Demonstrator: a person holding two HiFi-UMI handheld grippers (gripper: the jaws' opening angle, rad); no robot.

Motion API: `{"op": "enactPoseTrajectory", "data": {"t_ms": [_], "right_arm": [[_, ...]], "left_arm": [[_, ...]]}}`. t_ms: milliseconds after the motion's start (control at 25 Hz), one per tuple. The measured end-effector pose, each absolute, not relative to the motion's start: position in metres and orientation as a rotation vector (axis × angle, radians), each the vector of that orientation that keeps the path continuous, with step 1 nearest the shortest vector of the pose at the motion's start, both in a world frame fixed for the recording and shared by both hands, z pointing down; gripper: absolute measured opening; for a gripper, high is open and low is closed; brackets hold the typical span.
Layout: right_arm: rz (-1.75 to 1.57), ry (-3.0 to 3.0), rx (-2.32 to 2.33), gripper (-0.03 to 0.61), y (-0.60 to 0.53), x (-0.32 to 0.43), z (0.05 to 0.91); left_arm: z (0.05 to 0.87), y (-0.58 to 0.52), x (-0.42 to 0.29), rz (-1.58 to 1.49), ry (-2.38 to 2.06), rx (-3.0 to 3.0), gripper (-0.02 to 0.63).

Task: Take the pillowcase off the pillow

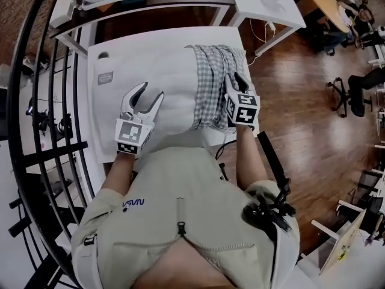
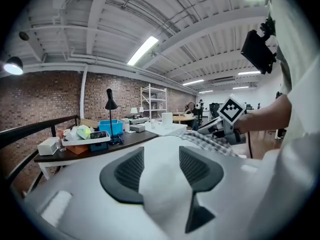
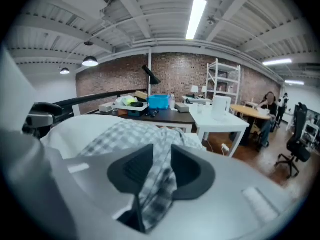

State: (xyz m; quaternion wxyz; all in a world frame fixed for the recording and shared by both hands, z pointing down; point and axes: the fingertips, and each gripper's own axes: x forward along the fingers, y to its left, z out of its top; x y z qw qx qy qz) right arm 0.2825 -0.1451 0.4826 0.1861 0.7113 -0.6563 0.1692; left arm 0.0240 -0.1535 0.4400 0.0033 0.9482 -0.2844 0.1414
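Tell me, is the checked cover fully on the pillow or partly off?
Partly off. The checked pillowcase is bunched up over one end of the white pillow, and the rest of the pillow lies bare.

The only lettering that can be read is a small blue word [image 1: 133, 203] on the chest of the person's pale shirt [image 1: 180, 179], on the near side of the white pillow [image 1: 156, 65]. Seen upside down, it reads "NASA". A small grey label [image 1: 105, 77] sits on the pillow's left part, its print too small to read. The cube [image 1: 130, 135] on the left gripper [image 1: 151, 92], over the pillow's near edge, and the cube [image 1: 243, 108] on the right gripper [image 1: 236, 77], at the pillow's right end, carry black-and-white square markers, patterns with no letters or numbers.
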Motion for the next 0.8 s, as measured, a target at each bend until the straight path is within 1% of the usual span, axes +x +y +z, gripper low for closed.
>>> {"op": "enactPoseTrajectory", "data": {"t_ms": [320,360,480,560,680,720,800], "right_arm": [[0.496,-1.876,2.031,0.104,-0.062,0.232,0.473],[0.499,-1.869,2.020,0.123,-0.051,0.226,0.476],[0.521,-1.846,1.966,0.127,-0.027,0.207,0.493],[0.539,-1.826,1.919,0.141,-0.016,0.196,0.506],[0.573,-1.803,1.830,0.161,0.002,0.181,0.527],[0.589,-1.795,1.799,0.178,0.007,0.176,0.537],[0.620,-1.767,1.753,0.184,0.012,0.171,0.559]], "left_arm": [[0.453,-0.063,0.059,0.559,-0.570,3.037,0.232],[0.457,-0.058,0.060,0.572,-0.548,3.035,0.232],[0.469,-0.050,0.060,0.614,-0.493,3.034,0.233],[0.479,-0.044,0.062,0.656,-0.434,3.031,0.239],[0.499,-0.028,0.065,0.752,-0.333,2.993,0.272],[0.508,-0.024,0.065,0.794,-0.321,2.975,0.280],[0.528,-0.023,0.062,0.875,-0.339,2.947,0.280]]}}
